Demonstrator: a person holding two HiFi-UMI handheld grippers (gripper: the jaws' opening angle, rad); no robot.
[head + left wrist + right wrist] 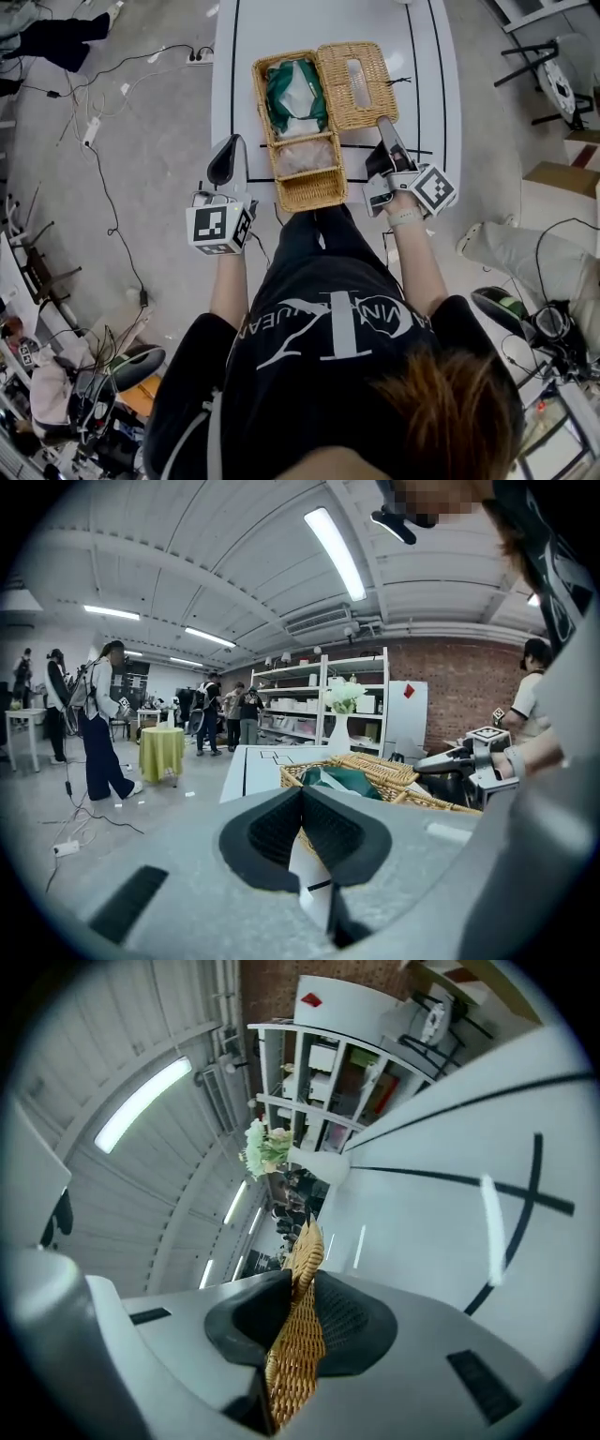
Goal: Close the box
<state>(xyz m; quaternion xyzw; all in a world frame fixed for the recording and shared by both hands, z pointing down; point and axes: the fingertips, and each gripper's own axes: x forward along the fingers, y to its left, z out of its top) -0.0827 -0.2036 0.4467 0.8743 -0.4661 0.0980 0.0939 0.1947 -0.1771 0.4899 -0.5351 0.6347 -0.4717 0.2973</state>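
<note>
Wicker box (314, 192) on the white tabletop (433, 84), long axis running near to far, wicker lid (356, 86) lying open to its right, right gripper (386, 131) fingers clamped on the lid's near edge, left gripper (223, 161) fingers closed, empty, left of the box

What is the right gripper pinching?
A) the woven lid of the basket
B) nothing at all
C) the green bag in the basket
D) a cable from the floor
A: in the right gripper view, the right gripper has the edge of the woven lid pressed between its two pads.
</note>
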